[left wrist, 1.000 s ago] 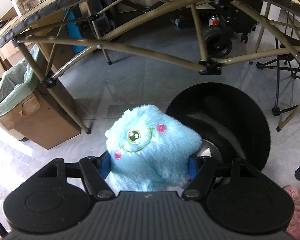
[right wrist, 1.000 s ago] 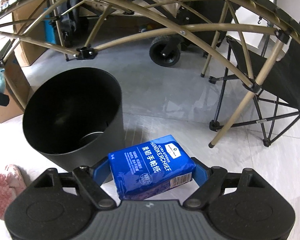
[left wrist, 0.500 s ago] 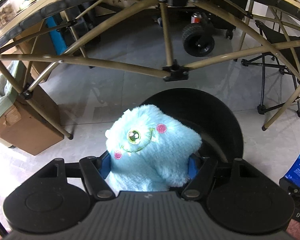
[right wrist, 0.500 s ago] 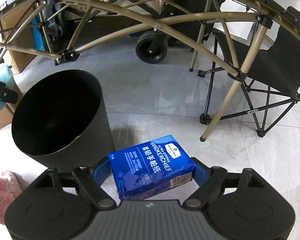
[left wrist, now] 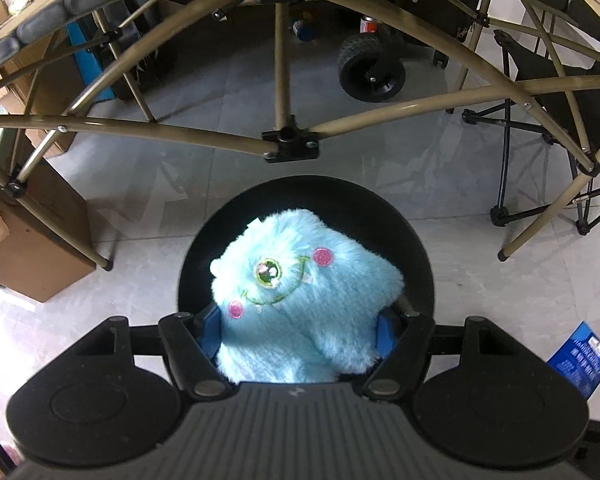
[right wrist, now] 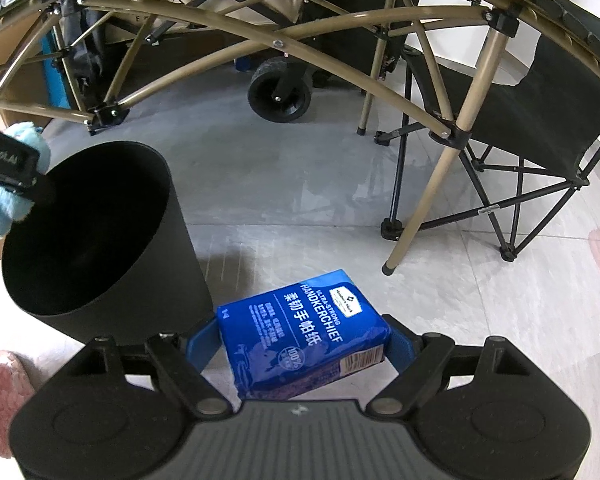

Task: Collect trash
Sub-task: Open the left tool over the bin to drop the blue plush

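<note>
Since the earlier frame, the left gripper [left wrist: 300,330] has been carried sideways until the blue plush toy [left wrist: 300,292] in its grip is seen directly over the mouth of the black bin [left wrist: 416,248]; previously the bin lay off to the right of the toy. In the right wrist view, the bin [right wrist: 100,240] has been shifted slightly leftward in frame, and the left gripper with the toy [right wrist: 4,204] is now seen at the bin's near-left rim.

The left gripper is noted as partly spread, with both blue pads pressed into the sides of the plush toy, which is gripped firmly with its face turned upward. The toy is held above the bin opening and has not been released.

The right gripper [right wrist: 300,344] is noted as widely spread and clamped on a blue handkerchief tissue pack [right wrist: 304,340], which is held tilted between the pads. The pack is located just beside the bin, to its right, above the grey tiled floor [right wrist: 300,200].

A tan folding table frame [left wrist: 288,144], a black folding chair [right wrist: 540,120] and a cardboard box [left wrist: 32,240] are recorded nearby.
</note>
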`<state>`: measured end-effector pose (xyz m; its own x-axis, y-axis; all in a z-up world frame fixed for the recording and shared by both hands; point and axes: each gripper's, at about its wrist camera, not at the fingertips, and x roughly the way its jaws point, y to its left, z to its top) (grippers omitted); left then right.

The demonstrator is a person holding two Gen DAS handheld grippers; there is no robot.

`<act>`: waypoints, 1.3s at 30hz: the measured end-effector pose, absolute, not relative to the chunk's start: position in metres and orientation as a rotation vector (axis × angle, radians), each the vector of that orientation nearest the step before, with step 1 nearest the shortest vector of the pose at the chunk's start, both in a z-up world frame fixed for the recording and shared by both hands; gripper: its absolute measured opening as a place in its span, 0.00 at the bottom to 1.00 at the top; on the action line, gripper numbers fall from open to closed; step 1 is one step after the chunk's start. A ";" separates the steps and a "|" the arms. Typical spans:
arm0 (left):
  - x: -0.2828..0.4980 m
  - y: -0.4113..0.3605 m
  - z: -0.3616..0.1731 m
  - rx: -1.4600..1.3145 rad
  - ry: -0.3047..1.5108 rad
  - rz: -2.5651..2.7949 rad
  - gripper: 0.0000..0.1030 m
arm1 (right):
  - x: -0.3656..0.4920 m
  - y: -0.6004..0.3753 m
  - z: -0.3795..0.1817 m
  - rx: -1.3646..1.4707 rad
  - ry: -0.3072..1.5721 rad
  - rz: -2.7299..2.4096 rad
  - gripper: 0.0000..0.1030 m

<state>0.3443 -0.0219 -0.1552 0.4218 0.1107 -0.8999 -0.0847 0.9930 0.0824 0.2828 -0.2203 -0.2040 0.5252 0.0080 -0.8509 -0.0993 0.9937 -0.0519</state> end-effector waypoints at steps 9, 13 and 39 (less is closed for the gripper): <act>0.351 -0.034 -0.161 0.005 1.158 0.103 0.69 | 0.284 -0.220 -0.206 -0.098 1.027 0.051 0.81; 0.352 -0.033 -0.162 -0.005 1.165 0.108 0.70 | 0.284 -0.222 -0.206 -0.094 1.028 0.046 0.81; 0.350 -0.031 -0.160 -0.034 1.195 0.123 1.00 | 0.281 -0.221 -0.203 -0.091 1.017 0.065 0.81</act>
